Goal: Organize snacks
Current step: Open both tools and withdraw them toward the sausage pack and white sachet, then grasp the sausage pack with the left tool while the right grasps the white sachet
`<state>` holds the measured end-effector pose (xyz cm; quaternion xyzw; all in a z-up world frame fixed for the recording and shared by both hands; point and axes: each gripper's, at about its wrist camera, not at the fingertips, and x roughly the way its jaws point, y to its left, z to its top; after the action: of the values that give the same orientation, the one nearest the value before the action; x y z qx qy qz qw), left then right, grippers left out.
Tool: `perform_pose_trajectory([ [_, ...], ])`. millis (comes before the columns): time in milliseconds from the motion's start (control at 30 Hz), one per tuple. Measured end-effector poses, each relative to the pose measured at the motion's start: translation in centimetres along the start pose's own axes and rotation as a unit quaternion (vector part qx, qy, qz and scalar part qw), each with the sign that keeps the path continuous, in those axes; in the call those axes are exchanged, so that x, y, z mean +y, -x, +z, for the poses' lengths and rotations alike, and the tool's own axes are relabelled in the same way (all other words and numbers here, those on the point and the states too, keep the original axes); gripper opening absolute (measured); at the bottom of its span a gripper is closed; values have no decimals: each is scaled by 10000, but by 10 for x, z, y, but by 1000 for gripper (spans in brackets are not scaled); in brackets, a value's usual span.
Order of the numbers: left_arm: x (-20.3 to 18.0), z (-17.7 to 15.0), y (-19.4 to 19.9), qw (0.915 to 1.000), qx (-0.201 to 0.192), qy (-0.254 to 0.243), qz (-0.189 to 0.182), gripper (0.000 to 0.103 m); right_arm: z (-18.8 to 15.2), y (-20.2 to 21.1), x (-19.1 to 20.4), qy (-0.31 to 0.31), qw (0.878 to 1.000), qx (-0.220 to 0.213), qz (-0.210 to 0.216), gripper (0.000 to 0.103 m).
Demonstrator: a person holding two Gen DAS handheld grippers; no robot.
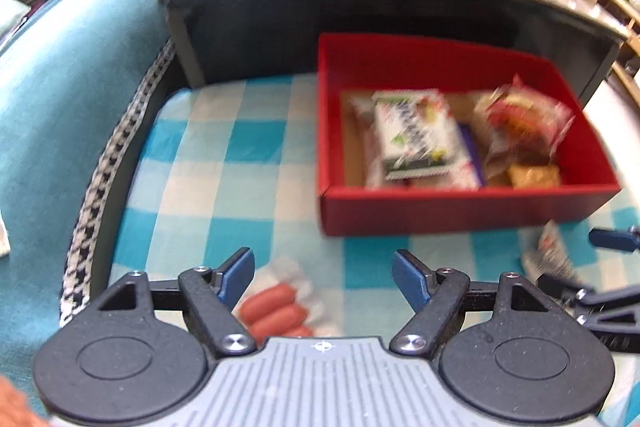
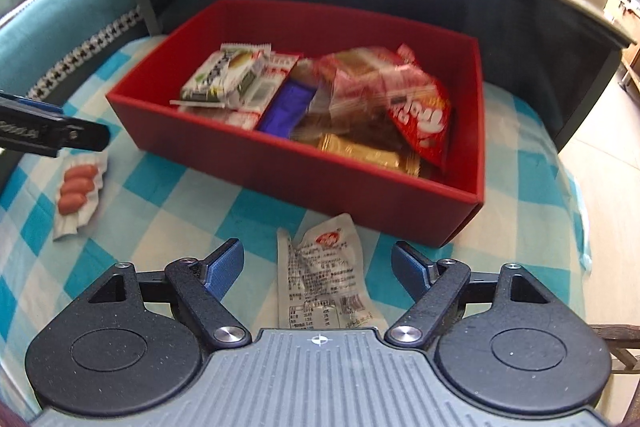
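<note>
On the blue-checked cloth, the pack of small sausages lay furthest left, and the left hand-held gripper hung over it with jaws spread wide, touching nothing. Further right, the white printed sachet lay flat between the spread, empty jaws of the right hand-held gripper, just in front of the red box. That box held a blurred heap of snack packets.
</note>
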<state>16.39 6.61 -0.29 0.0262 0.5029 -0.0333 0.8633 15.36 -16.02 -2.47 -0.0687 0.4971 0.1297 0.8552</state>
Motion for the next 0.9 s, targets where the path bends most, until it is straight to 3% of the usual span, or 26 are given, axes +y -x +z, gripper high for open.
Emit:
perform_pose_trajectory([
  [100, 9, -8, -11, 9997, 234, -5, -29, 103, -3, -11, 0, 57, 9999, 131, 36, 86],
  [267, 20, -17, -27, 9977, 536, 412, -33, 103, -6, -26, -3, -4, 9995, 301, 102, 90],
  [533, 32, -26, -45, 9908, 654, 1159, 228, 103, -10, -28, 11, 301, 9991, 284, 46, 97],
  [767, 22, -24, -50, 9914, 557, 1103, 442, 103, -15, -29, 10, 330, 9990, 315, 42, 103],
  [900, 12, -28, -44, 9948, 543, 809, 293, 100, -17, -24, 13, 400, 9988, 261, 99, 94],
])
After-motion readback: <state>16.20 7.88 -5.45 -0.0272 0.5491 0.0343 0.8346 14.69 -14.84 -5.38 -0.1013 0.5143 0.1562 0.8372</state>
